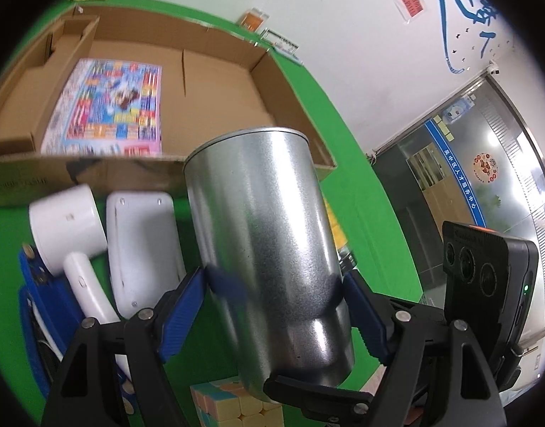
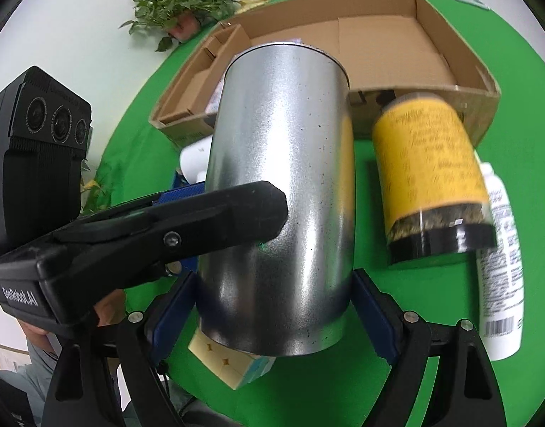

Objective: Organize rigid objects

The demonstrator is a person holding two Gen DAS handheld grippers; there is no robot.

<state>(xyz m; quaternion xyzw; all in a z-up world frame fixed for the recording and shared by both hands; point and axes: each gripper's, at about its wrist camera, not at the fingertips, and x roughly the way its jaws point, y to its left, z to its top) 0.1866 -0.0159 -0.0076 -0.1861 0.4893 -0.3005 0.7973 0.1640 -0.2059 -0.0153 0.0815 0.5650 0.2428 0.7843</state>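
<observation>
Here the green tabletop [image 1: 361,185] carries an open cardboard box [image 1: 215,82], the biggest thing in sight; lying flat on its floor is a colourful printed board [image 1: 112,106], and a narrow cardboard divider runs along its far-left side. The rest of the box floor shows bare cardboard.

In front of the box a metal cylinder [image 1: 269,242] is held clear of the table, tilted, its top end toward the box. Both tools grasp it: the left gripper [image 1: 272,306] has its blue pads pressed on either side of the lower body, and the right gripper [image 2: 272,306] clamps it the same way from its own side.

On the table to the right lies a yellow-labelled jar [image 2: 432,174] on its side, and just beside it a white bottle [image 2: 500,259]. To the left sit a white hair dryer [image 1: 69,235] and a white plastic casing [image 1: 141,249], possibly a tray. A pastel puzzle cube [image 1: 229,405] sits below the cylinder.
</observation>
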